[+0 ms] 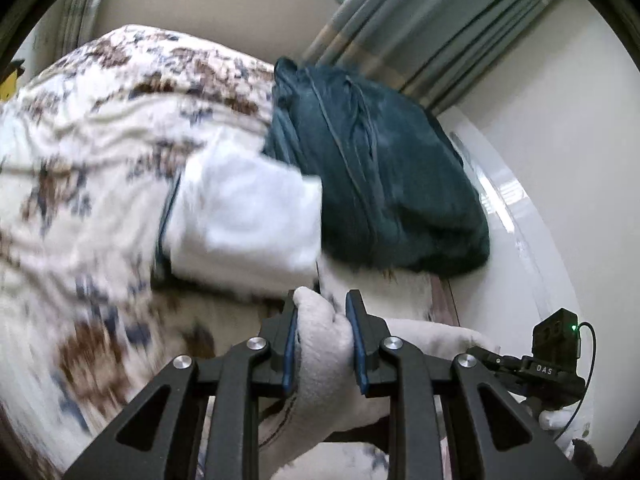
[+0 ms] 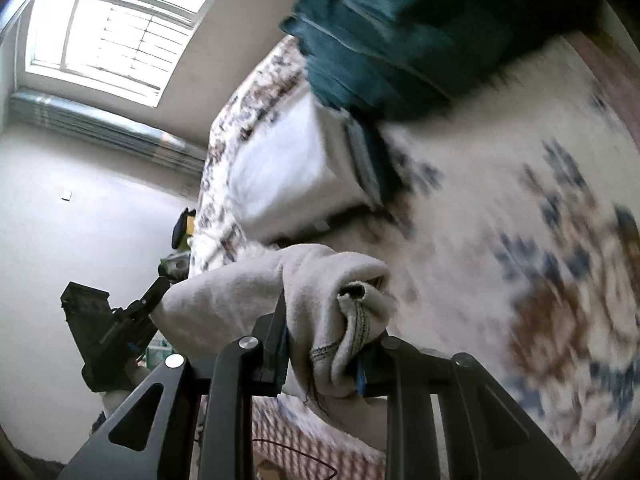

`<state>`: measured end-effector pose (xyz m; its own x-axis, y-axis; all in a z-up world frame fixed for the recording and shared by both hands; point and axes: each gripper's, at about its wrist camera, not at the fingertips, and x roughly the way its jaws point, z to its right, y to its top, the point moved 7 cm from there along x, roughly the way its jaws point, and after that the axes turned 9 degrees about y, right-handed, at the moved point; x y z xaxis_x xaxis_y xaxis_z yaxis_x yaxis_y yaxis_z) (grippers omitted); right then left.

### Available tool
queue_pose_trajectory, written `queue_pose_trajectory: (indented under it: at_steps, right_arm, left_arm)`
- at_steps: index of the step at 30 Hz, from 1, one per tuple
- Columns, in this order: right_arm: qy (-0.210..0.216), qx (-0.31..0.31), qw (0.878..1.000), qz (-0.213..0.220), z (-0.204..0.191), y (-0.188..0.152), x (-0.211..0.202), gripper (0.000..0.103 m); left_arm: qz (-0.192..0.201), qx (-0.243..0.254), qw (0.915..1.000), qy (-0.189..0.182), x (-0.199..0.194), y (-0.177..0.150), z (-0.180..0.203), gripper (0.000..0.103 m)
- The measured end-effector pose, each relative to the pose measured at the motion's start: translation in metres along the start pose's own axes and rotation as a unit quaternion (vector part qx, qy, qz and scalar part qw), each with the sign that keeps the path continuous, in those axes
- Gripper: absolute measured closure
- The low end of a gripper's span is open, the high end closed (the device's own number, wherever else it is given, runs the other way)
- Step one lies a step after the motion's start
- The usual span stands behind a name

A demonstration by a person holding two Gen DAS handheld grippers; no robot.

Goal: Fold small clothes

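A small light-grey fleece garment (image 1: 324,344) is stretched in the air between both grippers above a patterned bed. My left gripper (image 1: 325,320) is shut on one end of it. My right gripper (image 2: 326,320) is shut on the other bunched end (image 2: 344,304), where a stitched hem shows. The right gripper also shows in the left wrist view (image 1: 548,364), and the left gripper in the right wrist view (image 2: 116,320). A folded white garment (image 1: 244,216) lies on the bed ahead; it also shows in the right wrist view (image 2: 288,168).
A dark teal blanket or pillow (image 1: 380,168) lies beside the folded white piece, against the white wall (image 1: 560,160). The bed cover (image 1: 80,160) is cream with brown and blue patches. Curtains (image 1: 432,28) and a window (image 2: 116,28) are behind.
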<state>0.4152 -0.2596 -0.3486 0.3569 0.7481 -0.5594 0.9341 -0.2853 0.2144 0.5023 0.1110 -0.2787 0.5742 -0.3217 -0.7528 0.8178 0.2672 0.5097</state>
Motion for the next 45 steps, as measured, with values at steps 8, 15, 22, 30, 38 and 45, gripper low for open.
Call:
queue_pose_trajectory:
  at_steps: [8,15,22,30,38,45]
  right_arm:
    - [-0.012,-0.019,1.000,0.004,-0.065,0.153,0.127,0.077]
    - [-0.068,-0.004,0.998,-0.011,-0.035,0.254,0.244,0.077]
    - [-0.118,0.002,0.993,-0.030,0.014,0.279,0.299,0.069]
    - [-0.206,-0.033,0.978,-0.002,0.012,0.274,0.271,0.014]
    - [-0.334,-0.143,0.931,0.018,-0.036,0.212,0.215,0.000]
    - [-0.358,-0.144,0.922,0.045,-0.071,0.160,0.158,0.000]
  left_arm:
    - [-0.017,0.011,0.9989,0.043,0.102,0.142,-0.062,0.083]
    - [-0.102,0.027,0.9872,0.119,0.224,0.169,-0.119,0.078]
    - [-0.138,0.055,0.9746,0.167,0.270,0.167,-0.145,0.077]
    - [-0.078,0.041,0.9731,0.213,0.216,0.178,-0.132,0.024]
    - [-0.043,0.061,0.9617,0.264,0.143,0.122,-0.084,0.016]
    - [-0.037,0.078,0.9567,0.278,0.088,0.079,-0.043,0.016]
